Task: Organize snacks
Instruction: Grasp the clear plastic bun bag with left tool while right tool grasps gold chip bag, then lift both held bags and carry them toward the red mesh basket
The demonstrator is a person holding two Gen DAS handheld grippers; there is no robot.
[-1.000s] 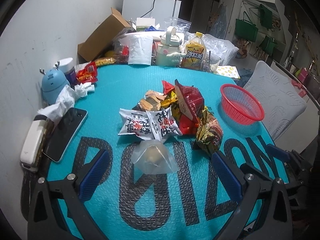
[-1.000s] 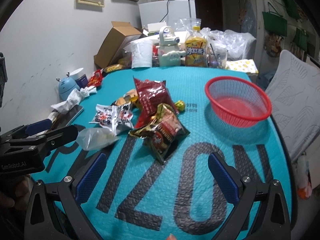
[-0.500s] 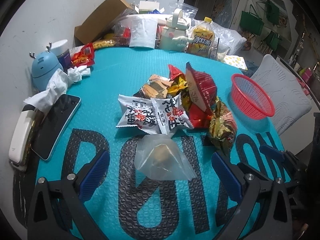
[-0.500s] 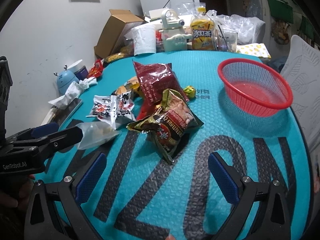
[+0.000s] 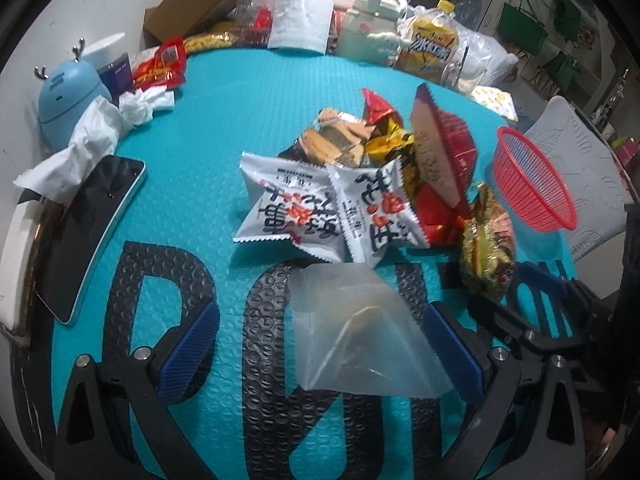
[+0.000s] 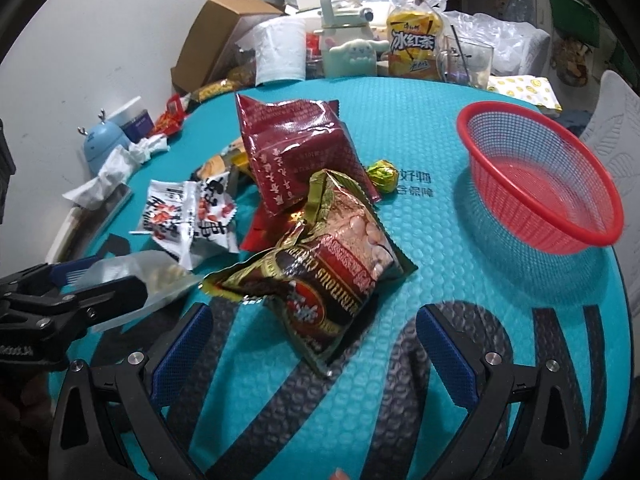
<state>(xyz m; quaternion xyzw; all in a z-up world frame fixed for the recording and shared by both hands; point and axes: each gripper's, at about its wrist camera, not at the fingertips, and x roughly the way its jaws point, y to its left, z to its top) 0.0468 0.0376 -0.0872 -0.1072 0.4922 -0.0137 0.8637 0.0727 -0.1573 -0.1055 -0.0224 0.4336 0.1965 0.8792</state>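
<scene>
A heap of snack packets lies mid-table: two white packets (image 5: 316, 208), a dark red bag (image 6: 296, 148), a gold-and-brown peanut bag (image 6: 328, 276) and a clear plastic bag (image 5: 360, 336). An empty red basket (image 6: 540, 176) sits to the right. My left gripper (image 5: 320, 344) is open, its blue pads either side of the clear bag. My right gripper (image 6: 312, 348) is open just in front of the gold bag, whose near corner lies between the fingers. The left gripper (image 6: 76, 288) also shows at the left of the right wrist view.
A phone (image 5: 92, 232), crumpled tissues (image 5: 96, 132) and a blue deer-shaped gadget (image 5: 68, 96) line the left edge. A cardboard box (image 6: 216, 36), paper roll (image 6: 280, 52), kettle-like jug (image 6: 348, 40), tea bottle (image 6: 414, 40) and glass (image 6: 466, 60) crowd the back. A grey chair (image 5: 572, 168) stands right.
Both grippers have moved forward toward the pile. The clear bag now lies between the left pads, and the gold bag has come close to the right fingers. Both stay open.
</scene>
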